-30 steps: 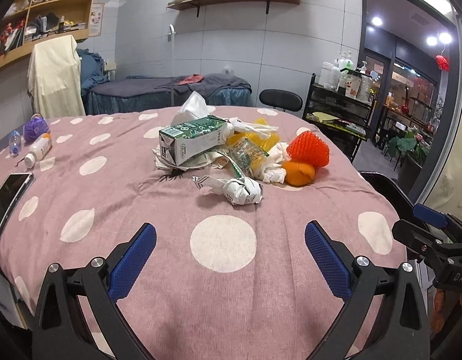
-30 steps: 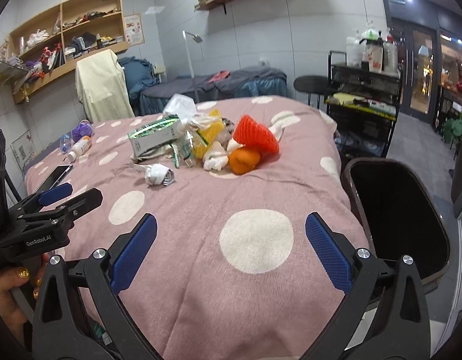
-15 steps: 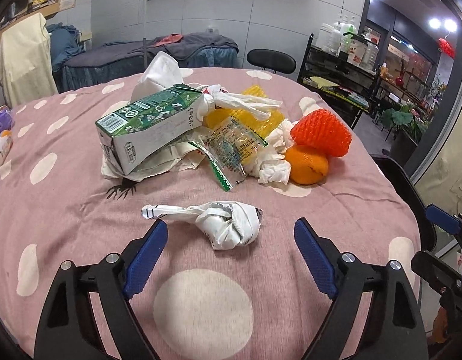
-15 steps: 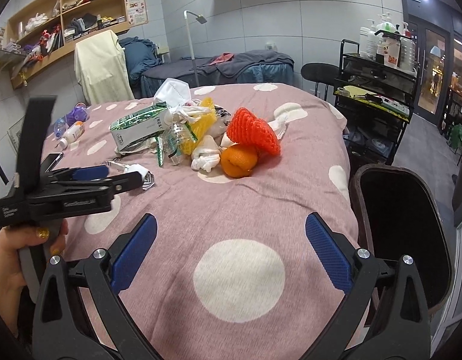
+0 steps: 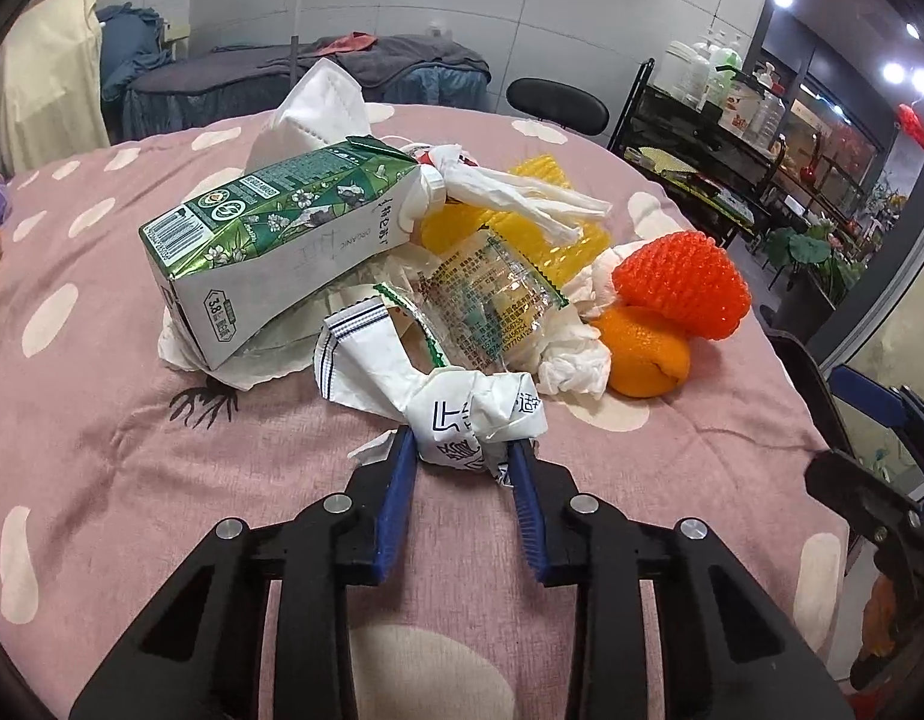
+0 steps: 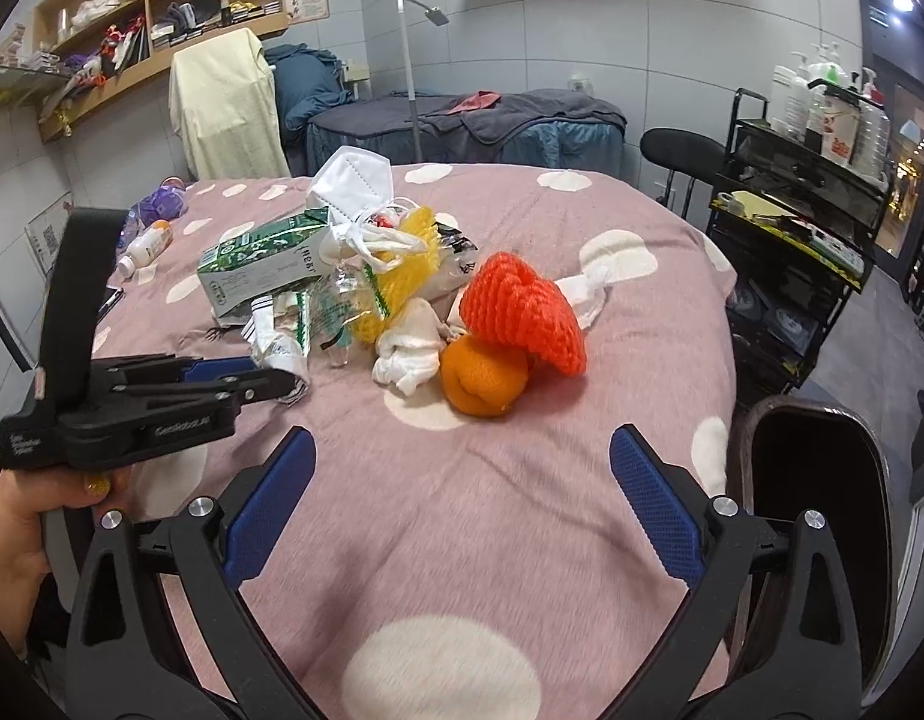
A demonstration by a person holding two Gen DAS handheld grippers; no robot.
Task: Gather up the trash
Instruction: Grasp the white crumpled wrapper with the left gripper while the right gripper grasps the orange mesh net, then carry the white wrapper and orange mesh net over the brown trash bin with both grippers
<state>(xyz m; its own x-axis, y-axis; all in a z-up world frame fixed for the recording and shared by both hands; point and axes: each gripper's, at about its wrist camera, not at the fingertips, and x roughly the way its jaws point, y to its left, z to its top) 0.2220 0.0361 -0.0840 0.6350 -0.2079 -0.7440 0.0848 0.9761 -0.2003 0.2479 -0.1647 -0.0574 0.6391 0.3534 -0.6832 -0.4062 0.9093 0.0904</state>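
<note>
The clearing has barely begun: the whole heap of rubbish sits in the middle of the table (image 6: 522, 516), on its pink spotted cloth, and nothing I can see has gone into the dark bin (image 6: 816, 480) at the table's right edge. The left tongs (image 5: 459, 456) are closing on a crumpled white wrapper (image 5: 474, 414) at the near edge of the heap, the blue pads pinching its sides already, so that piece looks like the first to go. The right tongs (image 6: 459, 504) stand wide with nothing between them, just starting to narrow, aimed across bare cloth toward the orange (image 6: 485, 381) and the red foam net (image 6: 525, 315) that leans on it. Left to collect, as I judge it: the green milk carton (image 5: 270, 240) lying on its side, the clear snack packet (image 5: 492, 294), the yellow foam net (image 5: 522, 222), wads of tissue (image 5: 573, 354), a twisted white bag (image 5: 522, 192) and a white face mask (image 5: 324, 102) at the back. The wrapper touches the packet and the carton's paper underlay, so a lift may drag neighbours along. A small bottle (image 6: 144, 249) and a purple thing (image 6: 165, 201) lie well apart at the far left; whether they count as trash I cannot tell.
</note>
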